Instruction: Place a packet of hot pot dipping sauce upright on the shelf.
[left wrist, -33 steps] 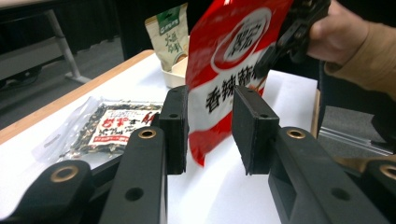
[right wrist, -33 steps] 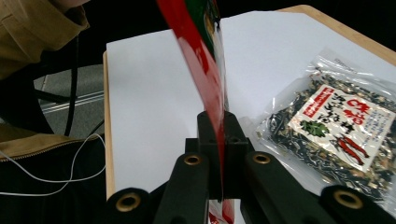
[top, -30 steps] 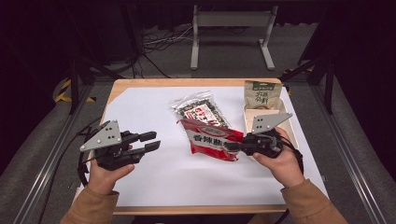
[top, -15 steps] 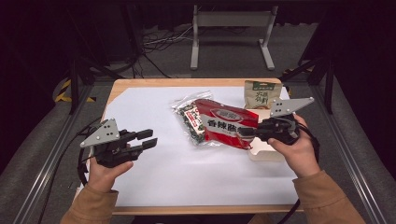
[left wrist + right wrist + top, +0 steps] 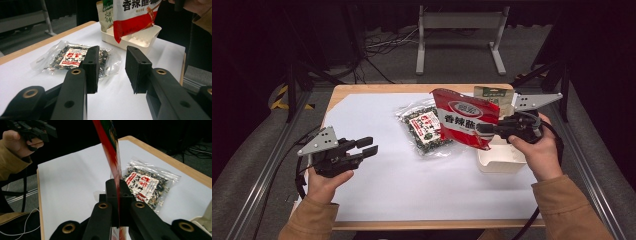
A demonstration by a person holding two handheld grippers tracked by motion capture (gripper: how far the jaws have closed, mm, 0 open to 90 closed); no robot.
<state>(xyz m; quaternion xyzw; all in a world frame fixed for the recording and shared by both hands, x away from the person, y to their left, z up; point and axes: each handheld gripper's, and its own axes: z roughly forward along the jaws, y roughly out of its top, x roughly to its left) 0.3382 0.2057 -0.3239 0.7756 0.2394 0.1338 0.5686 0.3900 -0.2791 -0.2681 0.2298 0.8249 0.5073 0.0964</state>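
My right gripper (image 5: 484, 128) is shut on the edge of a red snack bag (image 5: 464, 119), holding it upright in the air above the left end of a white tray (image 5: 502, 161). In the right gripper view the red snack bag (image 5: 110, 150) rises edge-on from between the closed jaws of the right gripper (image 5: 116, 188). A clear packet of dark dried food (image 5: 426, 130) with a red label lies flat on the white sheet. My left gripper (image 5: 367, 147) stands open at the left, empty; the left gripper (image 5: 111, 68) looks toward the clear packet (image 5: 75, 57) and the white tray (image 5: 136, 37).
A green-and-beige pouch (image 5: 493, 97) stands at the tray's far end. The white sheet (image 5: 412, 185) covers the wooden table (image 5: 362, 90). Black cables trail off the left side. A metal stand (image 5: 459, 30) is on the floor beyond the table.
My right gripper has lifted the red bag off the sheet and carried it right and up, now over the tray. The left gripper has stayed in place, open.
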